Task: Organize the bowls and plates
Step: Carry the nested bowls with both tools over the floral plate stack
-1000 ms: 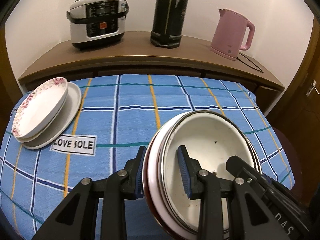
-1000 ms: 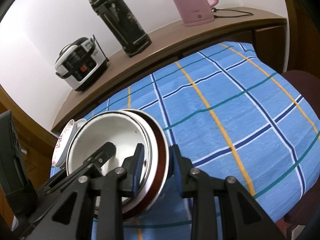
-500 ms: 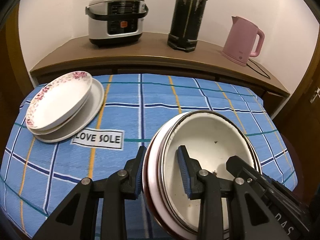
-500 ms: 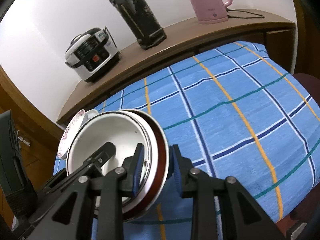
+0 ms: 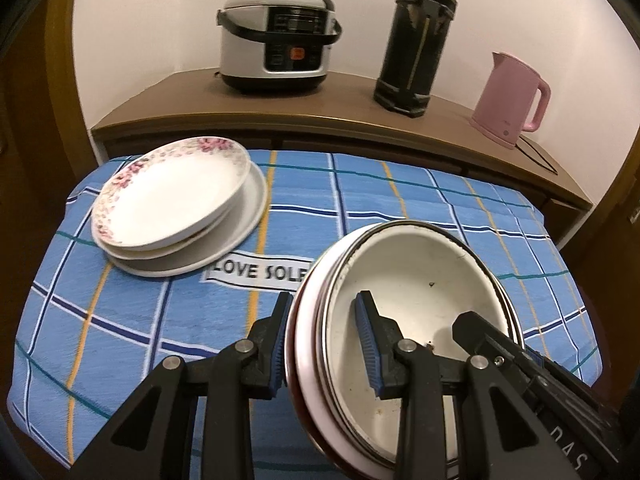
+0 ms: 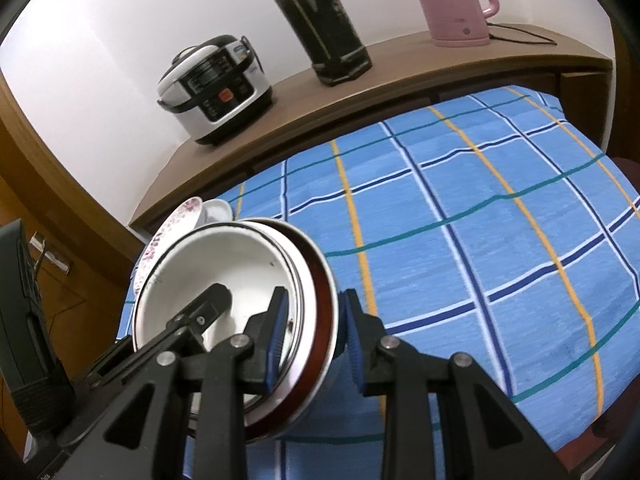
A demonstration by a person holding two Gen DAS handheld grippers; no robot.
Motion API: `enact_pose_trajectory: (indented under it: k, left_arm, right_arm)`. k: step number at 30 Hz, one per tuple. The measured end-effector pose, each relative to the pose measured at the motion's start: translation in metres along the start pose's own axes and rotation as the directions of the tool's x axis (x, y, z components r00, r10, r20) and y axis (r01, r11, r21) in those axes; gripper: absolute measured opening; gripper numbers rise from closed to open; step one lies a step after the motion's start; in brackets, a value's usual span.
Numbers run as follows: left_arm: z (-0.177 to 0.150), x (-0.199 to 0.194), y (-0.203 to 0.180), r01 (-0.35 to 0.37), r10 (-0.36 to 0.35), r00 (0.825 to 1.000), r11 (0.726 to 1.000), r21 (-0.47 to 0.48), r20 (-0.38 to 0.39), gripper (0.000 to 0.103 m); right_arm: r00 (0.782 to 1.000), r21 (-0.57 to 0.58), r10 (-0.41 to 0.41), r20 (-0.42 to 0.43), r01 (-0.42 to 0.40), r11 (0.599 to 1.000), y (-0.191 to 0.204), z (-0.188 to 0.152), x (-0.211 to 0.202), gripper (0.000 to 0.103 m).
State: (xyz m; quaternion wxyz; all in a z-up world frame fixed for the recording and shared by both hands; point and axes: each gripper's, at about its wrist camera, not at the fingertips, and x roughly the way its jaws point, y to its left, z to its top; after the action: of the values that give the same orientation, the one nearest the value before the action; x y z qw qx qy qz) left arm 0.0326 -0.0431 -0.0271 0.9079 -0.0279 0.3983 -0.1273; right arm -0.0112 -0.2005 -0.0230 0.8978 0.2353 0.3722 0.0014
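A nested stack of bowls [image 5: 424,292], white inside with a dark red outer rim, is held above the blue checked tablecloth [image 5: 120,320]. My left gripper [image 5: 326,336] is shut on its left rim. My right gripper [image 6: 312,328] is shut on the opposite rim of the same stack [image 6: 224,272]. A stack of plates [image 5: 172,204] with a floral-rimmed one on top lies at the table's far left, apart from the bowls. It also shows behind the bowls in the right wrist view [image 6: 176,220].
A wooden sideboard [image 5: 320,108] behind the table carries a rice cooker [image 5: 280,52], a black thermos [image 5: 416,36] and a pink kettle [image 5: 512,100]. A "LOVE SOLE" label [image 5: 256,272] lies on the cloth. A dark red chair seat [image 6: 628,172] is at the table's right side.
Both grippers have carried the bowl stack leftward toward the plate stack, which now appears larger and closer. The grip on the bowls is unchanged.
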Motion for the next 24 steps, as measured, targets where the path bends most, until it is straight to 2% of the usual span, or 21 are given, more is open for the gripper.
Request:
enact_pose_trajectory:
  k: [24]
  left_arm:
    - [-0.002, -0.016, 0.073, -0.058, 0.059, 0.998, 0.994, -0.087, 0.009, 0.035]
  right_arm:
    - [0.998, -0.076, 0.047, -0.044, -0.05, 0.996, 0.064, -0.017, 0.025, 0.027]
